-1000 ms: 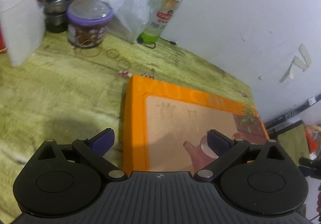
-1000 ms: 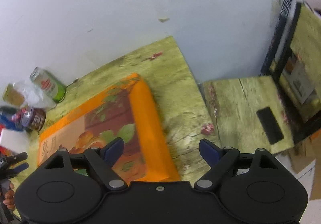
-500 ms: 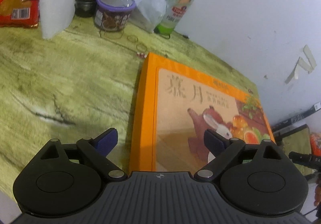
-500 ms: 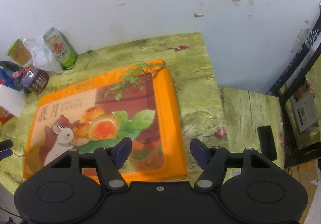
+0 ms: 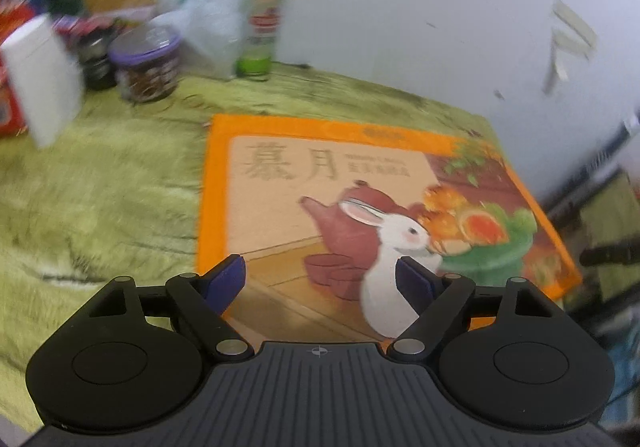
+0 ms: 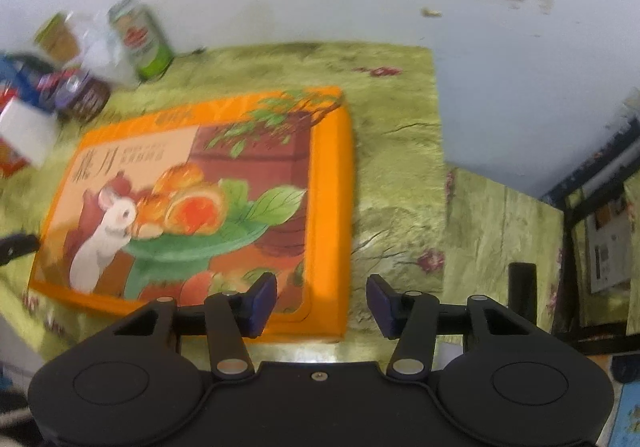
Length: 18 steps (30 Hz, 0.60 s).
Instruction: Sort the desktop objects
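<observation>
- A big orange gift box (image 5: pixel 360 207) with a rabbit picture lies flat near the tabletop's (image 5: pixel 100 187) right edge.
- By the far edge, at the wall, stand a green drink can (image 5: pixel 262 27), a purple-lidded jar (image 5: pixel 146 65), a clear plastic bag (image 5: pixel 208 27) and a white box (image 5: pixel 42 79). It is too blurry to see what is in the jar.
- The left hand-held gripper (image 5: pixel 320 279) hangs over the box's near edge. Its jaws have just been closing and stand half apart, holding nothing.
- The right hand-held gripper (image 6: pixel 322 301) hangs over the box's near right corner. Its jaws have just been closing, with a narrow gap, touching nothing.
</observation>
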### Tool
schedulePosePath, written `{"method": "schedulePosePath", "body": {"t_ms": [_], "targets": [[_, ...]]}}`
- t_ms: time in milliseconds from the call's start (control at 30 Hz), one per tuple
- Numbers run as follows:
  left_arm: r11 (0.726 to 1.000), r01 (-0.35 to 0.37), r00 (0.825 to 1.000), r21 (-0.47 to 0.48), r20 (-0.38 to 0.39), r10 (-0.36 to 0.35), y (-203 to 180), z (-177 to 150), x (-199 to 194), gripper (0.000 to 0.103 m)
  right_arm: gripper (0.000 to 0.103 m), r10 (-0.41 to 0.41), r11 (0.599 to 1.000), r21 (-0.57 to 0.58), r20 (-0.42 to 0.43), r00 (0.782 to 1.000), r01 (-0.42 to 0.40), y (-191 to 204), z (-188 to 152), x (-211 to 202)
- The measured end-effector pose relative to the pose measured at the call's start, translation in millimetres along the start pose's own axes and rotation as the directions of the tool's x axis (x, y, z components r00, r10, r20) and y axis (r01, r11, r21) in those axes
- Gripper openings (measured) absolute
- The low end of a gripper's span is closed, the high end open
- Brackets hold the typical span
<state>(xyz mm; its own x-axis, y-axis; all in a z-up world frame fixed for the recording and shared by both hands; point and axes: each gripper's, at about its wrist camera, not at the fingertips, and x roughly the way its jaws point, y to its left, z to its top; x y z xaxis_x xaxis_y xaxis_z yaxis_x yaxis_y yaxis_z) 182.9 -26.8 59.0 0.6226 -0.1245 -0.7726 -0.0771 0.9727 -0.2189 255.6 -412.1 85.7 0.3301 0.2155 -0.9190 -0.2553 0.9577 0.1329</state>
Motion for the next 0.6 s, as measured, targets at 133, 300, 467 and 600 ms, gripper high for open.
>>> {"method": "schedulePosePath", "body": {"t_ms": [133, 300, 467, 600], "targets": [[0.997, 0.000, 0.999, 0.072, -0.032, 0.003, -17, -3, 15, 0.079, 0.049, -0.008, 0.998, -0.057, -0.048, 0.999, 0.005, 7, 1, 10], [0.996, -0.015, 0.997, 0.092, -0.079, 0.022, -20, -9, 30, 0.075, 0.040, -0.004, 0.998, -0.061, -0.093, 0.996, -0.002, 6, 2, 23], [0.994, -0.023, 0.996, 0.110, -0.087, 0.032, -22, -8, 33, 0.076, 0.040, 0.016, 0.999, -0.045, -0.110, 0.994, -0.021, 2, 6, 27], [0.993, -0.026, 0.995, 0.117, -0.093, 0.037, -24, -6, 36, 0.076, 0.040, 0.031, 0.999, -0.027, -0.131, 0.991, -0.035, -1, 10, 29]]}}
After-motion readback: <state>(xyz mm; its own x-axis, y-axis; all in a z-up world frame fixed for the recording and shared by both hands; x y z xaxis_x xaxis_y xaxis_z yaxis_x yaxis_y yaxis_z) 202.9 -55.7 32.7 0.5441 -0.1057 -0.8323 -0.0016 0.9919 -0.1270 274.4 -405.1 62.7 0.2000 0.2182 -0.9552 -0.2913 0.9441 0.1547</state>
